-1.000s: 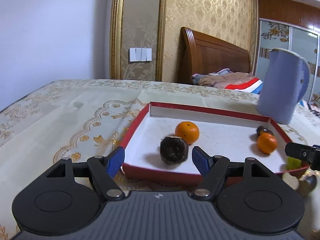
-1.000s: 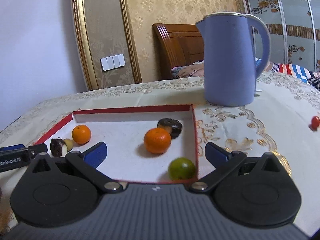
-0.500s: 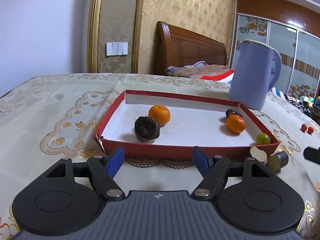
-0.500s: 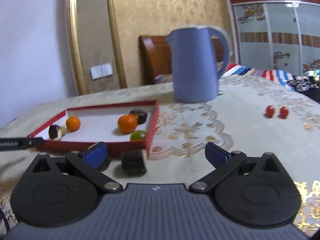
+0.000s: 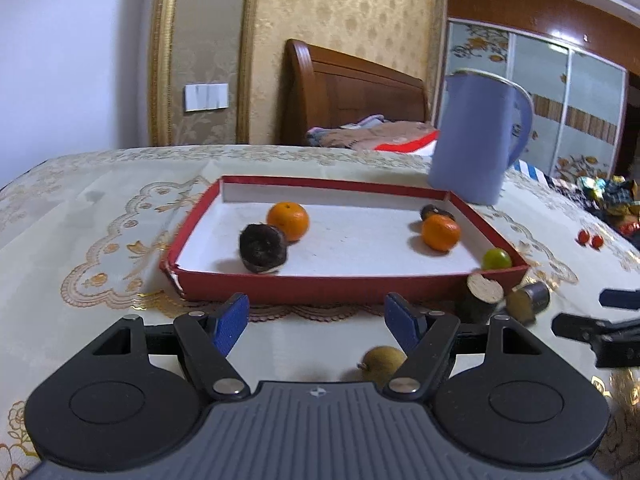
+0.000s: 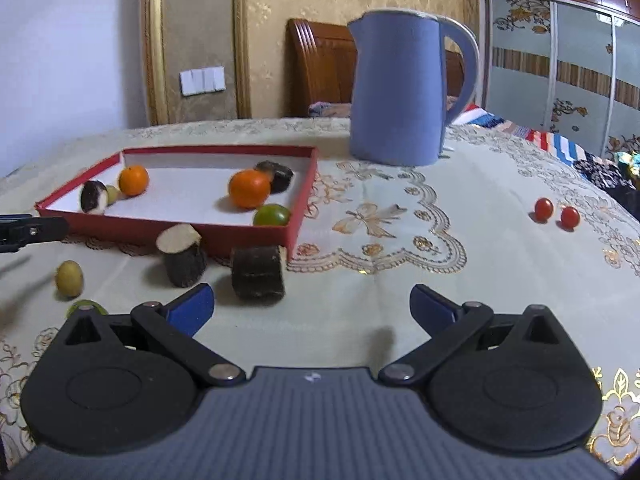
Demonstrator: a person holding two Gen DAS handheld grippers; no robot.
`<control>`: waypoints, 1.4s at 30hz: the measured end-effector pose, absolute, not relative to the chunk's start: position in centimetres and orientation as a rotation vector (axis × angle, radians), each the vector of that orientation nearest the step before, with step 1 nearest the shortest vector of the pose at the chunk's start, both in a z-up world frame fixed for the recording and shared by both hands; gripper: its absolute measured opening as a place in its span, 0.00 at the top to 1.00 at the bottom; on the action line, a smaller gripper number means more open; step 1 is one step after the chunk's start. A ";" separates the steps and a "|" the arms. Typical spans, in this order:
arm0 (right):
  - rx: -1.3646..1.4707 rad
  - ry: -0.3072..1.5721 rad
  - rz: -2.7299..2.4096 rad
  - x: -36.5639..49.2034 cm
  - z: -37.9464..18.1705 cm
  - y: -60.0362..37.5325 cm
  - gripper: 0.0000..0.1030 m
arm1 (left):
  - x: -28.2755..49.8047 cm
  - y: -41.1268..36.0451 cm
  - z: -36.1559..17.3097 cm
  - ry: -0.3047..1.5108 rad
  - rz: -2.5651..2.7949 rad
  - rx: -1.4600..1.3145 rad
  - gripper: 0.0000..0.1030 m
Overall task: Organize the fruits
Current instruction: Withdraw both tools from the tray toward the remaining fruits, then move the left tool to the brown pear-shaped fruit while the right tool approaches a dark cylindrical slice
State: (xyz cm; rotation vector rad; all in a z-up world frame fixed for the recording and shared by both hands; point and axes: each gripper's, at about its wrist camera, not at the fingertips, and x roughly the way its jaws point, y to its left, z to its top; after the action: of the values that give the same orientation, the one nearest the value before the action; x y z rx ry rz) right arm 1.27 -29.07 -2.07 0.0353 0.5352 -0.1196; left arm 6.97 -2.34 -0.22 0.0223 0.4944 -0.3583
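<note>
The red tray sits on the cream embroidered tablecloth, left of the blue kettle; inside it lie 2 oranges, one near the far left and one toward the right wall, with a dark cut piece just behind the right orange and a green fruit in the near right corner; a dark round piece with a pale face rests at the left end, touching a small yellowish fruit beside the left orange.

Outside the tray, just in front of its near wall, stand 2 dark stubby chunks: one tilted with a pale cut top, the other lying on its side; left of them a yellow-green fruit rests on the cloth, and another green one peeks out behind the gripper's frame; 2 small red tomatoes lie together well off to the right.

The right gripper hovers low over the cloth with its blue pads spread wide and nothing between them; the left gripper faces the tray's near wall, likewise spread apart and holding nothing, the yellow-green fruit lying close under its right finger.
</note>
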 end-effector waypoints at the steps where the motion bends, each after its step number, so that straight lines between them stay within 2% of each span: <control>1: 0.041 0.541 -0.115 1.4 -2.1 -29.1 0.00 | 6.9 -2.5 -0.3 0.500 -0.372 0.027 0.28; 8: 0.061 0.531 -0.105 1.2 -2.2 -29.4 0.00 | 6.2 -3.6 -0.8 0.518 -0.388 0.065 0.28; 17: -0.003 0.551 -0.109 1.7 -2.2 -28.4 0.00 | 6.9 -5.9 -2.5 0.635 -0.339 0.178 0.27; 35: 0.001 0.572 -0.102 4.6 -2.2 -27.4 0.04 | 7.3 -5.4 -2.4 0.638 -0.302 0.142 0.26; 37: -0.007 0.579 -0.098 4.9 -2.2 -27.2 0.10 | 7.4 -5.4 -2.4 0.642 -0.294 0.142 0.23; 42: 0.005 0.592 -0.095 5.6 -2.3 -27.3 0.17 | 7.4 -5.2 -2.5 0.645 -0.296 0.130 0.23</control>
State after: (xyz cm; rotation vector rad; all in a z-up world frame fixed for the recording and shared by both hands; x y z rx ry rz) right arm 5.57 -27.29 -2.30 0.0050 0.5916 -0.0952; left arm 7.43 -5.24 -2.46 0.1298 0.6448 -0.2961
